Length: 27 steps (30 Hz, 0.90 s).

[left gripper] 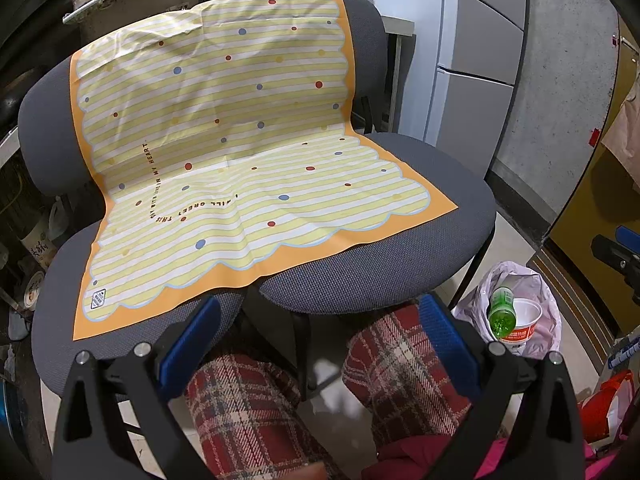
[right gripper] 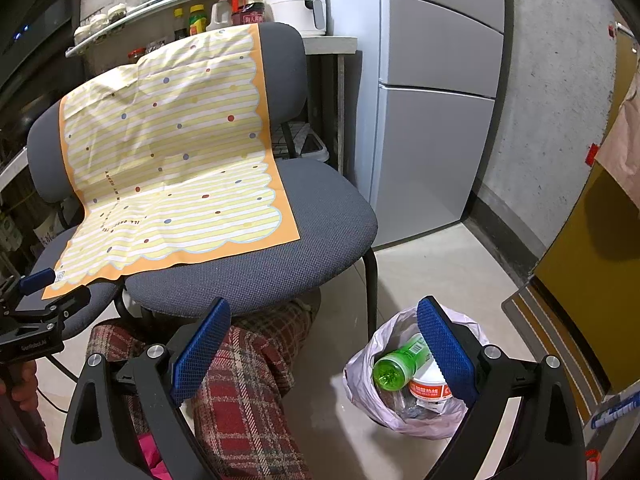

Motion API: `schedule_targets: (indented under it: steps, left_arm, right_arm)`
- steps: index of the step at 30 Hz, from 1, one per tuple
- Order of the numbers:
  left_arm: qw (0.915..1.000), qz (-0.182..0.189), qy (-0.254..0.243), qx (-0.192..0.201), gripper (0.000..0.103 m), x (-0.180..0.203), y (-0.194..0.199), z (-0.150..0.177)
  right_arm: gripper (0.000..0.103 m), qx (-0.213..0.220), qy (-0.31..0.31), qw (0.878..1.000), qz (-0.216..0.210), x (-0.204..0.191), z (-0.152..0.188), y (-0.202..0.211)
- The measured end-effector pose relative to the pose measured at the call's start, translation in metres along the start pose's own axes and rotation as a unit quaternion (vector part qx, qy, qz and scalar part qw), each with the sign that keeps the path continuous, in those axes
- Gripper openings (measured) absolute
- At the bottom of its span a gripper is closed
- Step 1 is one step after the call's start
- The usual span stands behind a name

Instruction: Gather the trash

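Note:
A white plastic trash bag (right gripper: 400, 416) stands open on the floor to the right of the chairs. It holds a green plastic bottle (right gripper: 396, 364) and a white instant-noodle cup (right gripper: 430, 388). The same bag (left gripper: 536, 292), bottle (left gripper: 502, 312) and cup (left gripper: 526, 318) show at the lower right of the left wrist view. My left gripper (left gripper: 320, 332) is open and empty, low in front of the chair seats. My right gripper (right gripper: 324, 344) is open and empty, its right finger just above the bag. The left gripper (right gripper: 44, 292) also shows at the left edge of the right wrist view.
Two grey chairs (left gripper: 400, 280) stand side by side under a yellow striped dotted sheet (left gripper: 224, 152). My legs in red plaid trousers (left gripper: 248, 408) are below. A grey fridge (right gripper: 436, 92), a shelf of bottles (right gripper: 216, 12) and a white appliance (right gripper: 298, 0) stand behind.

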<state>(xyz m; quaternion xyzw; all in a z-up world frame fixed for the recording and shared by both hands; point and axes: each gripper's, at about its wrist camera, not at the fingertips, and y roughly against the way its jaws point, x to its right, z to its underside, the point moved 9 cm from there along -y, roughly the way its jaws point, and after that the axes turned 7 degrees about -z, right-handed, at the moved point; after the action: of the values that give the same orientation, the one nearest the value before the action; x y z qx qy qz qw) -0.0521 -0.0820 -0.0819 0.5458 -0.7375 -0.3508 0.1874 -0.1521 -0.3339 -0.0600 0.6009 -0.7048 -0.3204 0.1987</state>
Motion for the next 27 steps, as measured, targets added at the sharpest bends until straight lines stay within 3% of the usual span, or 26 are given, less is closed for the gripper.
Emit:
schedule_targets:
  steps: [27]
  left_arm:
    - [1.0,0.002,-0.002,-0.004,0.096,0.0056,-0.0011,0.0058]
  right_arm:
    - [0.093,0.0,0.0,1.0,-0.001,0.0029,0.0001,-0.0003]
